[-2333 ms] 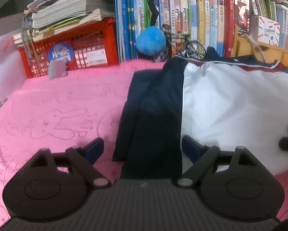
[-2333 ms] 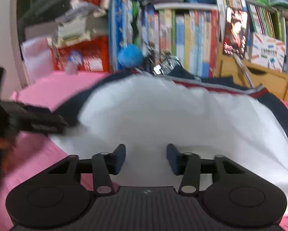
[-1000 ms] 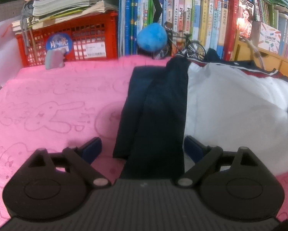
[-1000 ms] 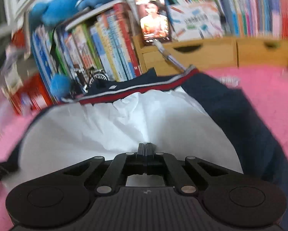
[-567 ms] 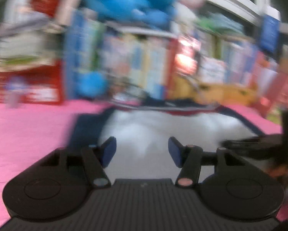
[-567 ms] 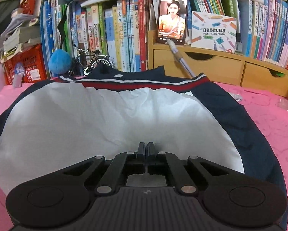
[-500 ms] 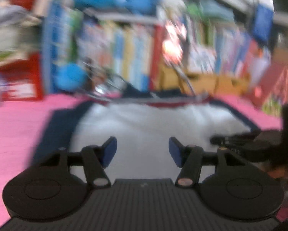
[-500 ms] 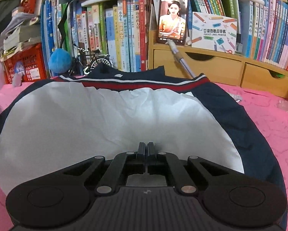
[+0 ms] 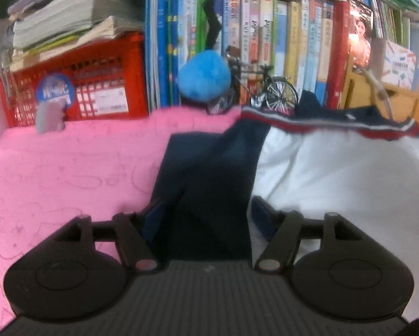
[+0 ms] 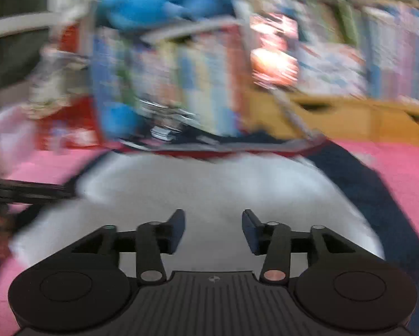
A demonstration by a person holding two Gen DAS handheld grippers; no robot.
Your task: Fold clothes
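A white jacket (image 9: pixel 349 173) with navy sleeves and a red-striped navy hem lies flat on the pink cloth (image 9: pixel 55 168). Its navy left sleeve (image 9: pixel 209 173) is folded in along the white body. My left gripper (image 9: pixel 206 218) is open, its fingers on either side of the sleeve's near end. In the blurred right wrist view the jacket's white body (image 10: pixel 209 184) fills the middle and my right gripper (image 10: pixel 213 229) is open just above it, holding nothing. The left gripper (image 10: pixel 27 190) shows at the left edge of that view.
A bookshelf (image 9: pixel 279 42) stands behind the cloth, with a red crate (image 9: pixel 97 89) of papers at the left, a blue plush ball (image 9: pixel 203 81), a small model bicycle (image 9: pixel 265 89) and wooden drawers (image 10: pixel 349 117) at the right.
My right gripper has opened from shut and pulled back over the white body, its view now blurred by motion. My left gripper has swung back to the folded navy sleeve.
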